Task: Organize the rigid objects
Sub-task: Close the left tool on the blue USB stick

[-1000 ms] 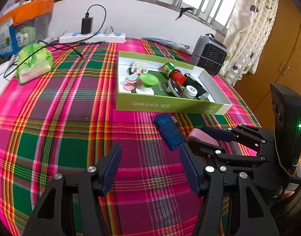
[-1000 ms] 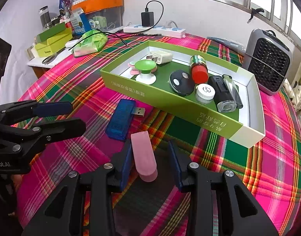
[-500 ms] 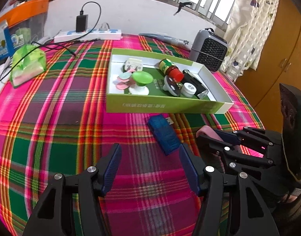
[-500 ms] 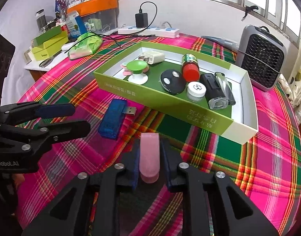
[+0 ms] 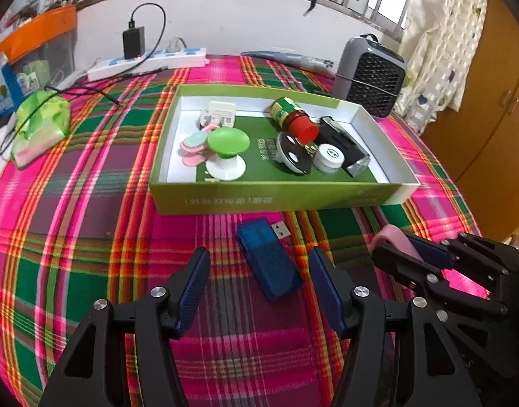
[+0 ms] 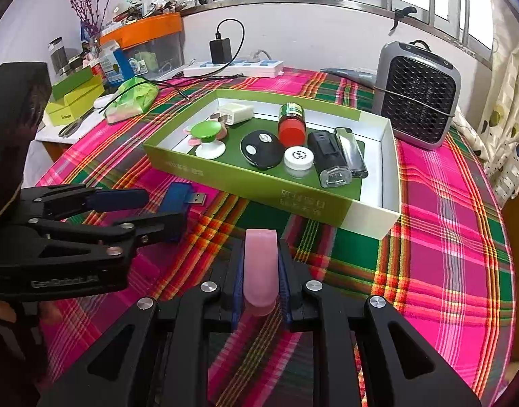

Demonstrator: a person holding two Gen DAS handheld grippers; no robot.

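A pink oblong piece (image 6: 260, 268) sits clamped between the blue pads of my right gripper (image 6: 260, 247), just in front of the green box (image 6: 245, 179). In the left wrist view the same pink piece (image 5: 393, 239) pokes out of the right gripper (image 5: 400, 247) at lower right. A blue USB stick (image 5: 267, 259) lies on the plaid cloth in front of the box (image 5: 276, 198), partly between the fingers of my left gripper (image 5: 259, 283), which stands open. The box holds several small items: a green-topped knob (image 5: 227, 151), a red-capped bottle (image 5: 295, 120), a black fob (image 5: 293, 152).
A grey fan heater (image 6: 418, 95) stands at the back right of the table. A power strip (image 5: 147, 62) with a charger and cable lies along the back wall. A green tissue pack (image 5: 39, 123) sits at the left. Boxes and clutter crowd a side shelf (image 6: 76, 98).
The right gripper's jaws closed on the pink piece and hold it off the cloth. The left gripper moved right, so the blue USB stick now lies between its open fingers.
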